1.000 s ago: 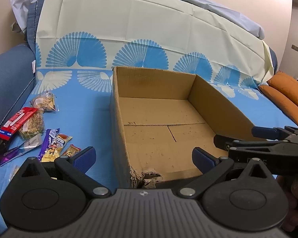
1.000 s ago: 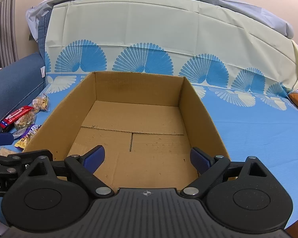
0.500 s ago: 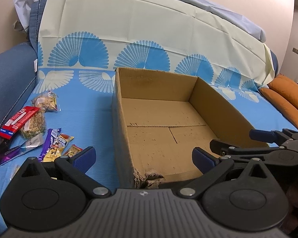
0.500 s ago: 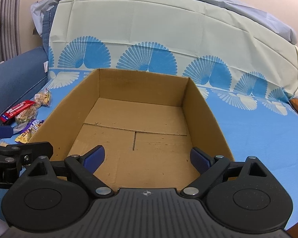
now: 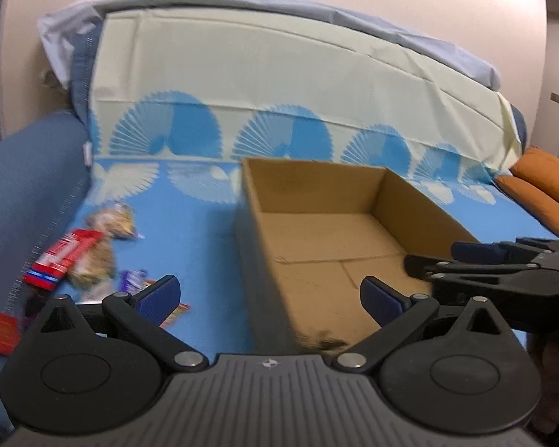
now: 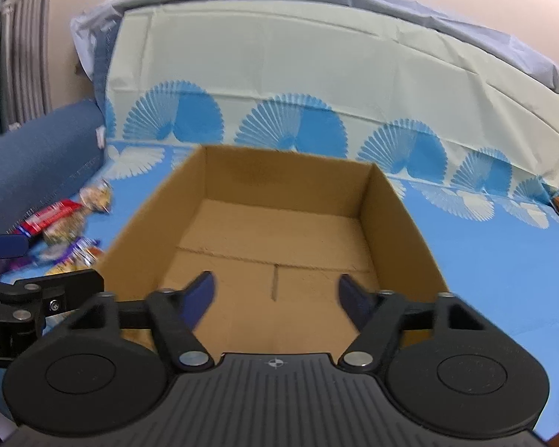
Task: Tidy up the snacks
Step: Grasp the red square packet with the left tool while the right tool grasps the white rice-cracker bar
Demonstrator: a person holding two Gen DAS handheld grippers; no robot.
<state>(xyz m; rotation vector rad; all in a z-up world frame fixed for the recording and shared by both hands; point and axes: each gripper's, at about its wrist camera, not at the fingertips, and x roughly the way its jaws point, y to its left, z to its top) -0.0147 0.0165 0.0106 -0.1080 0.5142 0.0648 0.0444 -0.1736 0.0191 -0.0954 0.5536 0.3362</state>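
An open cardboard box point(image 5: 421, 205) stands empty on the blue patterned cloth. Left of it lie several snacks: a red pack point(image 5: 61, 257), a clear bag of biscuits point(image 5: 113, 219), a grain bar point(image 5: 93, 272) and a purple pack point(image 5: 134, 279). My left gripper point(image 5: 270, 294) is open over the box's near left corner, with no snack between its fingers. My right gripper point(image 6: 275, 292) hovers over the near end of the box point(image 6: 391, 216). Its jaws are closing with nothing between them. The snacks point(image 6: 56, 223) show at the left of the right wrist view. Both views are blurred.
A dark blue sofa armrest point(image 5: 22, 186) borders the snacks on the left. Orange cushions point(image 5: 544, 182) lie at the far right. The cream and blue cloth point(image 6: 316, 74) covers the backrest behind the box. Each gripper shows in the other's view, close beside it.
The right gripper's jaws have narrowed from wide open. The left gripper has shifted, so the box and snacks sit lower in its view. Both views are now blurred.
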